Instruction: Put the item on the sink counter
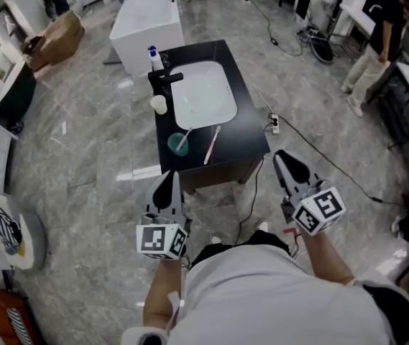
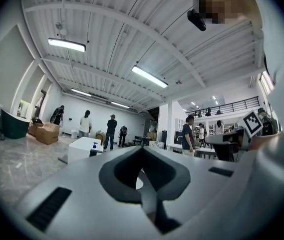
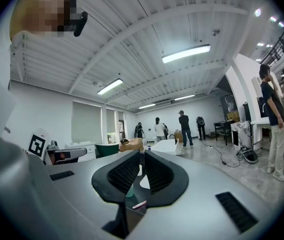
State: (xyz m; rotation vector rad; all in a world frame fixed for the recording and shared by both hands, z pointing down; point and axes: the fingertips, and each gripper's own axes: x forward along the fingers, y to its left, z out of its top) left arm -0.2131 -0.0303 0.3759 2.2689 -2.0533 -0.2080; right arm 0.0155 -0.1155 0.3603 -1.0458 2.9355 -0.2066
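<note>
- The black sink counter [image 1: 246,141] stands well ahead of you.
- Your left gripper [image 1: 167,178] and right gripper [image 1: 285,161] hang near your body, jaws clenched on nothing, probably resting.
- The slim pink toothbrush [image 1: 212,144] lies flat on the counter, so it looks already placed.

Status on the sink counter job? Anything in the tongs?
Done, by the look of it: a pink toothbrush and a green cup already sit on the sink counter. In hand: nothing. The left tongs and right tongs are both shut and empty, held short of the counter. Left: probably nothing, though I can't tell which item was meant.
</note>
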